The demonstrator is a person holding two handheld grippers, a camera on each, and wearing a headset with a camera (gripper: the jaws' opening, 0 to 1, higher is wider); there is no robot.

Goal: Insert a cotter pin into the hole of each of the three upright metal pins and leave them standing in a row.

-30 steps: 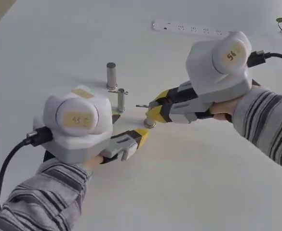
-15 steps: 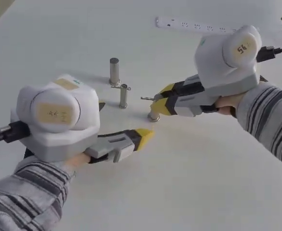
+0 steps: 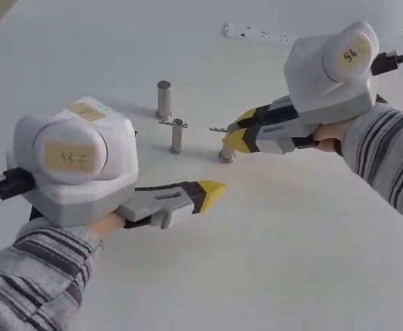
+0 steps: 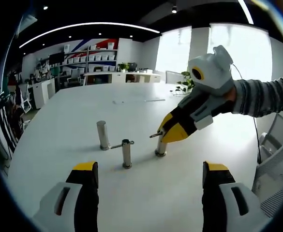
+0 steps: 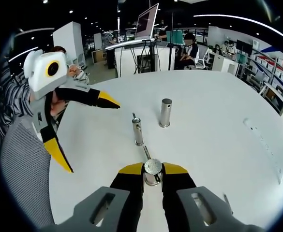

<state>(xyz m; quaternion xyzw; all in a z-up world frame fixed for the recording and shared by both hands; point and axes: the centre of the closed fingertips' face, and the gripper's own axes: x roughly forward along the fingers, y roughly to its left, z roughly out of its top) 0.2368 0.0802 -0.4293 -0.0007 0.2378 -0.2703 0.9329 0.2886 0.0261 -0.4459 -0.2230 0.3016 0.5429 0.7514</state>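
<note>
We note the right hand-held gripper (image 3: 235, 136) clamped on a cotter pin (image 3: 218, 129) just over the frame-centre metal pin (image 3: 226, 154), left hand-held gripper (image 4: 150, 169) spread apart along the frame bottom.

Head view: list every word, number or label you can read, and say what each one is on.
"56": handwritten on the round label on top of the right gripper, which grips the cotter pin.
Second round label, on top of the left gripper: handwritten marks, too blurred to read with certainty.
Power strip at the far side of the table: no text can be made out.
</note>
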